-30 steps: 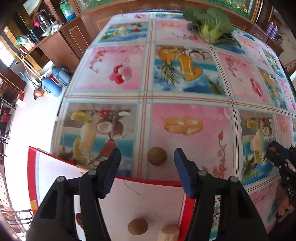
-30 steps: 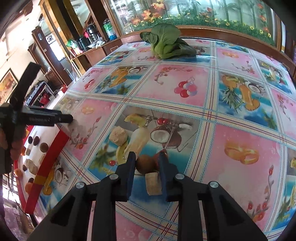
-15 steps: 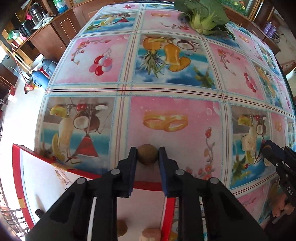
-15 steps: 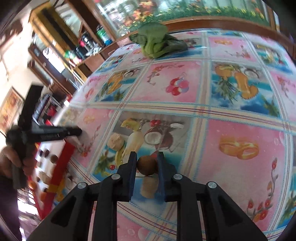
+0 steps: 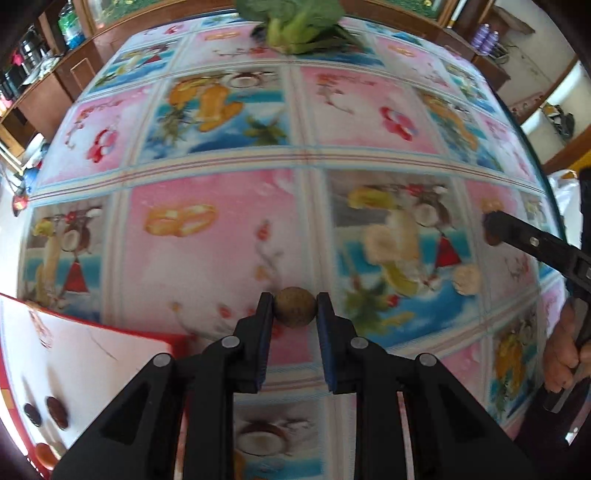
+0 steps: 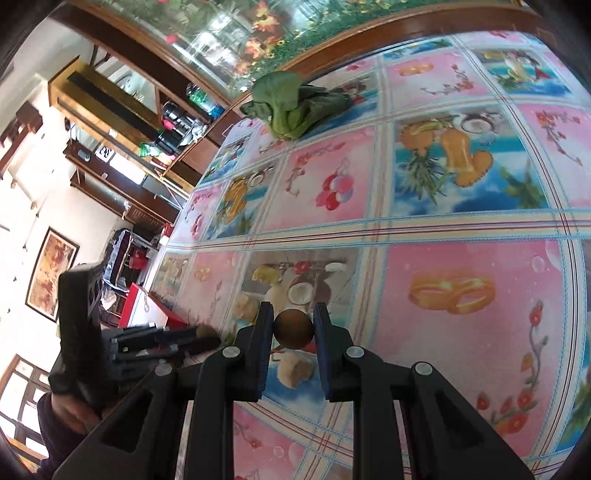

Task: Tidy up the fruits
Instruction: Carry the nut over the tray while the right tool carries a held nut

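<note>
My left gripper (image 5: 294, 311) is shut on a small round brown fruit (image 5: 295, 311) and holds it above the patterned tablecloth, right of the white board with a red rim (image 5: 85, 354). Several small dark fruits (image 5: 56, 411) lie on that board. My right gripper (image 6: 293, 328) is shut on another round brown fruit (image 6: 293, 328), lifted over a pale peeled piece (image 6: 293, 371). A second pale piece (image 6: 245, 307) lies to its left. The left gripper also shows in the right wrist view (image 6: 205, 338), and the right gripper in the left wrist view (image 5: 491, 230).
A leafy green vegetable (image 5: 295, 22) lies at the table's far edge, also in the right wrist view (image 6: 295, 105). Pale pieces (image 5: 466, 278) rest on the cloth at the right. Wooden cabinets and shelves stand beyond the table's left side.
My left gripper closed on its brown fruit, lifted it and swung right, away from the board. My right gripper, shut on its fruit, rose from the cloth.
</note>
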Tool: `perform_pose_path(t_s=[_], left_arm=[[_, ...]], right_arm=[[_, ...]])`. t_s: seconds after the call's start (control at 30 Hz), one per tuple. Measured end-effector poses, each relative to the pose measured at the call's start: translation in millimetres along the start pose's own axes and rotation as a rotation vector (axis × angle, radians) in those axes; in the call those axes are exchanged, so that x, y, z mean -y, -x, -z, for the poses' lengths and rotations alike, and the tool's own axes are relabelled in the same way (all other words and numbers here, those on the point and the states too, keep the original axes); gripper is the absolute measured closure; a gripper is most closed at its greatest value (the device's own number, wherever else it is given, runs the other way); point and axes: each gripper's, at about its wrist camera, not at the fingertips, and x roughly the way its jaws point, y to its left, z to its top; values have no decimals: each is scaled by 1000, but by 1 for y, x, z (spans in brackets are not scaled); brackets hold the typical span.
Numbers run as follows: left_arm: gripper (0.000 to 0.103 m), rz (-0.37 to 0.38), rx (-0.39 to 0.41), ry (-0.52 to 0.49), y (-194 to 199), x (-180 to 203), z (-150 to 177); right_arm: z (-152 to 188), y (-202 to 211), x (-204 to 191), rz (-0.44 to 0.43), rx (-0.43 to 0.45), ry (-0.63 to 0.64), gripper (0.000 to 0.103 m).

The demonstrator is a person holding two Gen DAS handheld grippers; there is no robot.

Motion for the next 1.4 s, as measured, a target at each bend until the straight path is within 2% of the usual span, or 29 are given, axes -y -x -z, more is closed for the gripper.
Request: perform_pose_path(t_s=[0.17,0.27,0.4,0.67,0.77,0.87,0.97,1.17,1.23,1.4], left_arm=[[78,37,27,-35,6,26,24],[78,13,66,-54,12,34,47],[78,-63,133,-105,19,41,80],[78,-34,226,-45,50,23,123],[78,-14,248,-42,62,17,139],[78,4,274,-26,76,5,157],[78,0,318,7,94,-17,170],[78,-89,404,103,132,-78,199],[78,-108,418,142,139,-97,213],[78,-122,406,214,137,-125,243]], right_arm=[[-1,-3,-3,15,2,11,83],[-1,-3,-5,16,10,23,83],[2,-4,-9,27,20,44,83],[11,-7,-14,81,52,60,83],[23,-11,-24,20,44,25,83],[39,-20,-52,-16,36,68,83],[59,-36,-95,-108,14,118,83],[82,-71,-191,-228,-29,241,83],[88,-82,-217,-238,-30,279,83],[90,-111,-243,-205,-56,309,83]])
